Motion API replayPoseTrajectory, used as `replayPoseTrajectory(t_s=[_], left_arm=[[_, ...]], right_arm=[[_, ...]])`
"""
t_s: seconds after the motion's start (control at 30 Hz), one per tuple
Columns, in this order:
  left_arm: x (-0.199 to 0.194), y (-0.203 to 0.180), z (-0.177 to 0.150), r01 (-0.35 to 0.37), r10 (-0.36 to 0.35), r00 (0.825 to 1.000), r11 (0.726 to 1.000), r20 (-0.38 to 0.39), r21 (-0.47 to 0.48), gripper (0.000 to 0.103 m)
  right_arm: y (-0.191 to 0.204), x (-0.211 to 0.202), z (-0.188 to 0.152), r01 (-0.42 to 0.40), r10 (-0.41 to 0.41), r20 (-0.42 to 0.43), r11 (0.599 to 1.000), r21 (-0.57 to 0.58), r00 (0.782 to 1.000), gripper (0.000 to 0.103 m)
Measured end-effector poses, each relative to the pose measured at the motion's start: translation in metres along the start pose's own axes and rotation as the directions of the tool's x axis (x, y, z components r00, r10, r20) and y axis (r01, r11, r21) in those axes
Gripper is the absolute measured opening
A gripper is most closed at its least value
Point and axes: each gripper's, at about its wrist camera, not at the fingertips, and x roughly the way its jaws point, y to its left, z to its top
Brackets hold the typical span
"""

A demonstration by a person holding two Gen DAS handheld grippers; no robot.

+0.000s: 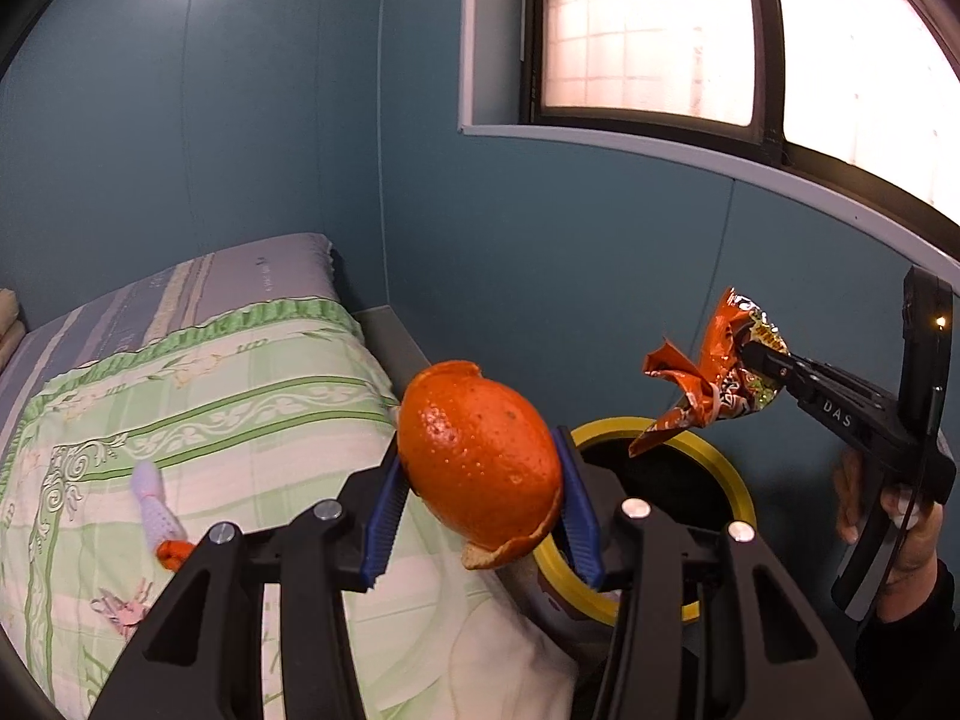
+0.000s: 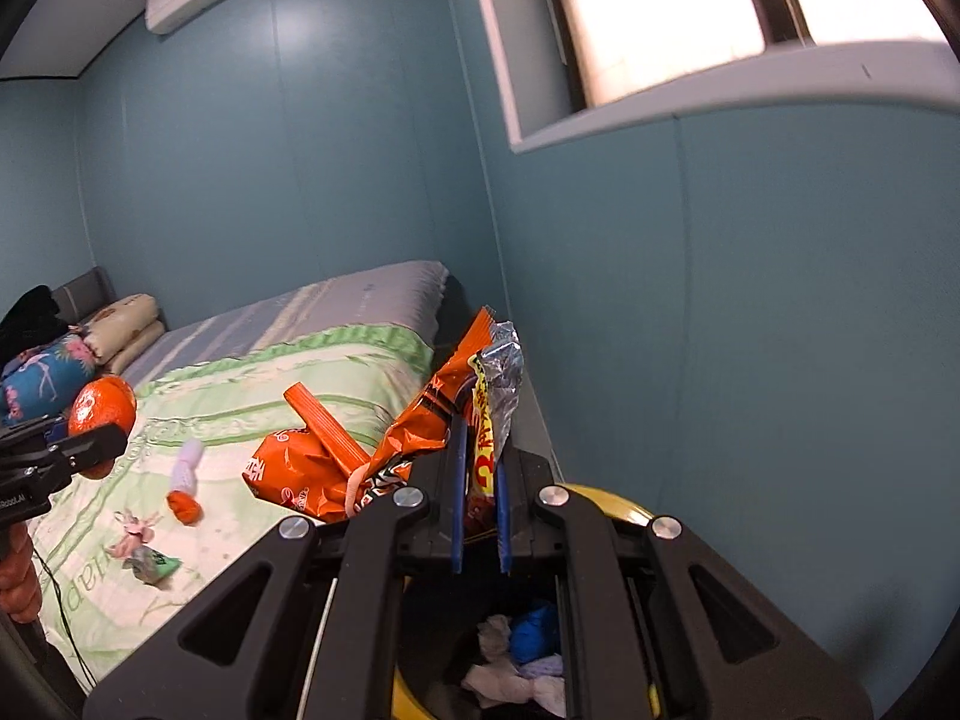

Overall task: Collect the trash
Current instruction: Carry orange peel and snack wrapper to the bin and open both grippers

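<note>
Though rim-visible, bin (image 1: pixel 735 483) bottom gripper-hidden.

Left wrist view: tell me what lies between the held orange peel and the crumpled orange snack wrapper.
Only the yellow-rimmed black trash bin's open mouth, below the gap between orange peel and wrapper; nothing else there in that view.

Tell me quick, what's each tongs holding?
Left tongs: closed on the orange peel.
Right tongs: shut on the snack wrapper.

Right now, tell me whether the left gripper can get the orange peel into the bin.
Probably yes. The left gripper holds the orange peel beside the bin's open mouth; only the snack wrapper hangs above it.
</note>
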Motion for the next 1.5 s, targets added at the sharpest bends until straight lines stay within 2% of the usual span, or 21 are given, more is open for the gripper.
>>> replayPoseTrajectory(t_s=[0.2,0.47,0.53,0.83,1.13,1.27,1.5], left_arm=[[0.031,-0.019,-0.002,0.050,-0.049,0.998,0.999,-0.036,0.020,0.044],[0.074,-0.035,-0.005,0.095,-0.091,0.992,0.995,-0.085,0.038,0.044],[0.083,-0.037,-0.006,0.104,-0.100,0.990,0.994,-0.096,0.037,0.044],[0.117,-0.052,-0.016,0.137,-0.132,0.983,0.990,-0.131,0.028,0.044],[0.143,-0.059,-0.028,0.159,-0.154,0.972,0.987,-0.178,0.014,0.045],[0.155,-0.063,-0.034,0.181,-0.176,0.961,0.984,-0.215,0.001,0.045],[0.172,-0.063,-0.042,0.204,-0.209,0.944,0.978,-0.255,-0.046,0.048]], right_arm=[[-0.018,0.008,-0.017,0.062,-0.062,-0.023,0.998,0.009,0.998,0.007],[-0.022,0.019,-0.034,0.134,-0.135,-0.048,0.991,-0.029,0.990,0.007],[-0.025,0.023,-0.038,0.172,-0.175,-0.050,0.984,-0.043,0.983,0.007],[-0.041,0.043,-0.056,0.237,-0.241,-0.106,0.970,-0.049,0.965,0.007],[-0.048,0.058,-0.065,0.253,-0.257,-0.144,0.966,-0.045,0.956,0.007],[-0.052,0.065,-0.067,0.273,-0.275,-0.165,0.961,-0.036,0.947,0.008],[-0.056,0.071,-0.066,0.267,-0.267,-0.181,0.963,-0.021,0.947,0.008]])
